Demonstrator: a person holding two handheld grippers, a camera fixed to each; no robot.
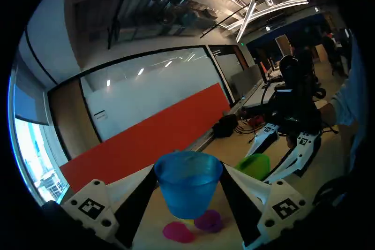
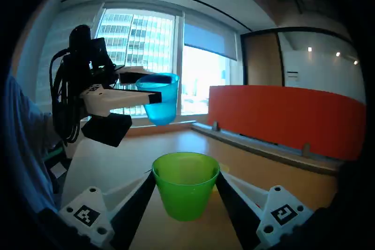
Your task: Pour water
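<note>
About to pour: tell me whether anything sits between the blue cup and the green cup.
Nothing visible does. The blue cup, clamped in the left hand-held gripper, hangs higher than the green cup and apart from it, with open air between.

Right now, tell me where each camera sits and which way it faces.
Left gripper view: rides the left gripper, looking past its blue cup toward an orange panel; a sleeve at right.
Right gripper view: rides the right gripper, over its green cup, facing windows; a sleeve at left.
Shared: both cups, the orange panel.
</note>
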